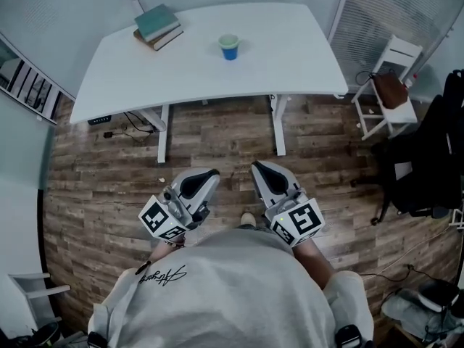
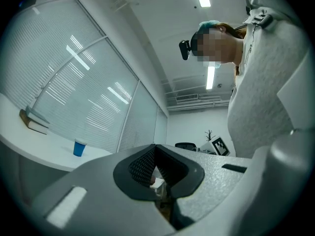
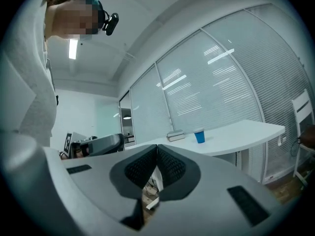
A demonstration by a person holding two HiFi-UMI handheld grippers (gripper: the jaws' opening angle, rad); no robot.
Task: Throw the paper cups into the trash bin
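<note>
Left claw [image 1: 211, 175] pressed together, empty | right claw [image 1: 258, 168] likewise | blue paper cup [image 1: 229, 48], pale rim, upright on white table [image 1: 290, 56]

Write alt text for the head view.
A blue paper cup stands on a white table near stacked books, across a wood floor from the person. The left gripper and right gripper are shut and empty, held near the waist.

A blue paper cup [image 1: 229, 47] stands on a white table [image 1: 290, 64], well apart from stacked books [image 1: 157, 26] at its far left corner, as a person [image 1: 225, 288] in grey holds the left gripper [image 1: 210, 174] and right gripper [image 1: 258, 167] side by side above the wood floor [image 1: 101, 180]
</note>
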